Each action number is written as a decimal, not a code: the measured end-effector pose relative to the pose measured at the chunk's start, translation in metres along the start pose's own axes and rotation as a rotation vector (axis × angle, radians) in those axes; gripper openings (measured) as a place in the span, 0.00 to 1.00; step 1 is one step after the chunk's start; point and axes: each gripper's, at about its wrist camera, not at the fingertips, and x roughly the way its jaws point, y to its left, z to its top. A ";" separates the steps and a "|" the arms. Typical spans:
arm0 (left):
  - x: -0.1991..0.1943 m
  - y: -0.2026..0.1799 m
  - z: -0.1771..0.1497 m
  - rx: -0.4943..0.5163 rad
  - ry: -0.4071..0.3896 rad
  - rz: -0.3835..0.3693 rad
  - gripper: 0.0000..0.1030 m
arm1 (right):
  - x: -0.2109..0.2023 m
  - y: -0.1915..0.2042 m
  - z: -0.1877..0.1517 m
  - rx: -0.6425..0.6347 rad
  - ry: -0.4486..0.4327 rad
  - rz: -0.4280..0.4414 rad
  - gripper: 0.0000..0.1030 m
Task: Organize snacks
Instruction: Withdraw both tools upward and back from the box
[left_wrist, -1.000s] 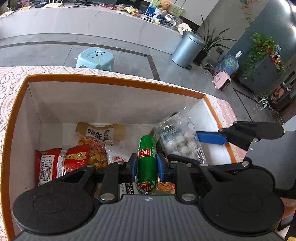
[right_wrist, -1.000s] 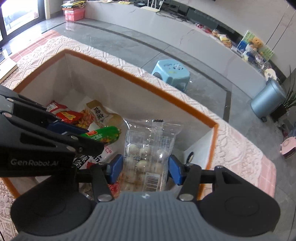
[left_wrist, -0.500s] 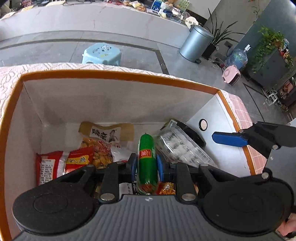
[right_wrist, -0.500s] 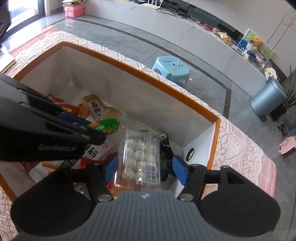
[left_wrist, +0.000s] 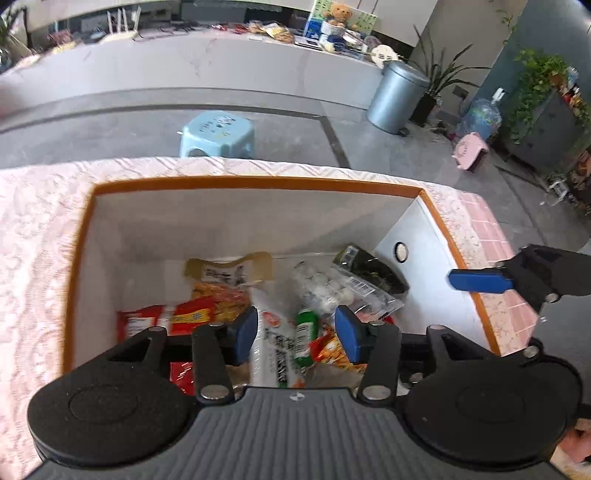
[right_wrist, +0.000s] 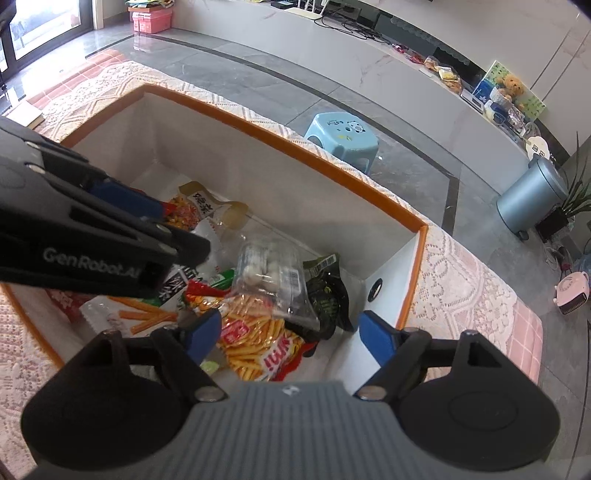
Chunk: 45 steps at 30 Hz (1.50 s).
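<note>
Both grippers hang over an orange-rimmed white box (left_wrist: 258, 182) that stands on a lace-covered table (left_wrist: 33, 221). The left gripper (left_wrist: 295, 334) has its jaws opening, and nothing is pressed between them; the green sausage stick (left_wrist: 306, 332) lies loose below, on a white packet (left_wrist: 273, 354). The right gripper (right_wrist: 290, 334) likewise has its jaws opening and empty, above a red bag of fry-shaped crisps (right_wrist: 255, 343). The clear tray of white balls (right_wrist: 271, 275) rests in the box, tilted against a dark green pouch (right_wrist: 327, 299). A tan-topped bag of yellow snacks (left_wrist: 225, 280) and red packets (left_wrist: 166, 319) fill the left side.

Handling, as a judgement: the sausage stick looks firm but smooth and round, so it is likely to roll; it is best taken across its middle. The clear tray appears light, thin-walled and crushable, with a slippery film; a gentle hold across its short sides would suit. The bags are soft and air-filled, best pinched at a sealed edge.
</note>
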 end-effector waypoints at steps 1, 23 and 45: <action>-0.005 -0.001 -0.001 0.006 -0.002 0.019 0.55 | -0.004 0.001 -0.001 0.002 -0.002 0.001 0.79; -0.145 -0.030 -0.054 0.125 -0.206 0.171 0.57 | -0.136 0.027 -0.036 0.137 -0.125 0.063 0.94; -0.142 -0.015 -0.132 0.072 -0.268 0.265 0.69 | -0.136 0.069 -0.123 0.554 -0.296 0.026 0.94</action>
